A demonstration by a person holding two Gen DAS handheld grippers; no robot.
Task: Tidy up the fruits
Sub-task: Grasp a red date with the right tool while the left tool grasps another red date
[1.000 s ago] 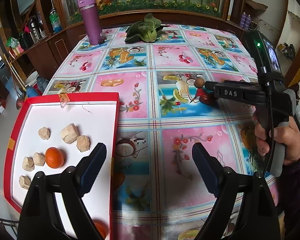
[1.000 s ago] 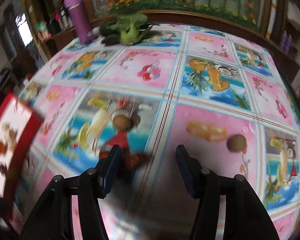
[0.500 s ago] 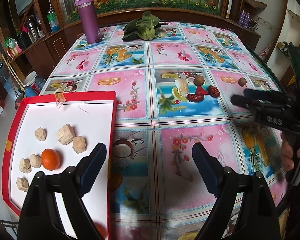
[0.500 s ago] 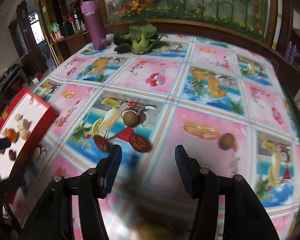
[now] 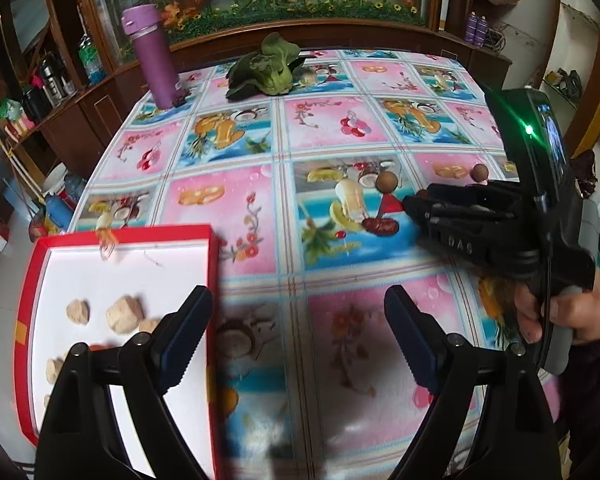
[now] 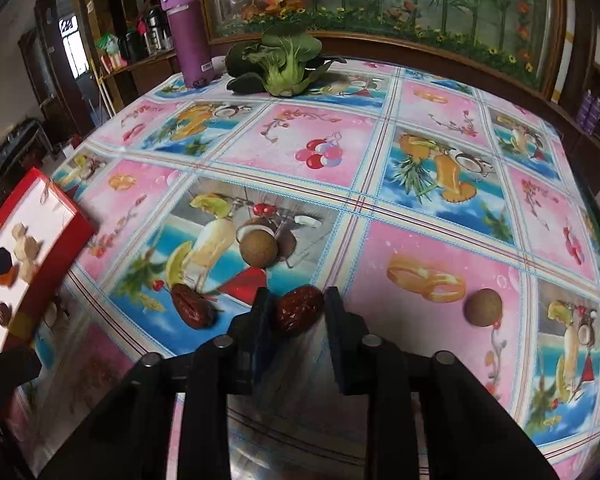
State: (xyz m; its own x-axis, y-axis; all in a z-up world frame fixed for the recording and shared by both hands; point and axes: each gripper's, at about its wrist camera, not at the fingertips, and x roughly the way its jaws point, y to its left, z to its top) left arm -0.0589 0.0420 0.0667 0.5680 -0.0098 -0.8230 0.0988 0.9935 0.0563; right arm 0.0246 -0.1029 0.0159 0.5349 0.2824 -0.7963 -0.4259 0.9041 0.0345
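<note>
Picking up a red date

The right gripper (image 6: 296,314) is closing its jaws round the near red date (image 6: 300,307) on the tablecloth; next, I judge, comes a carry left to the red tray (image 5: 120,236). The left gripper (image 5: 298,336) hangs wide, empty.

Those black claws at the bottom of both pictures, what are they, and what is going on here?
There is no robot here. A person holds a hand tool in each hand, and each tool has two fingers and a small camera looking along them.

The left tool's view shows the left gripper wide open with nothing in it, above the edge of a red tray that holds some pale chunks. At its right you see the person's right hand on the other tool.

The right tool's view shows the right gripper closing, with a dark red date between its fingers. A second date and two round brown fruits lie loose on the flowered tablecloth. At the back stand a purple flask and a leafy green vegetable.
</note>
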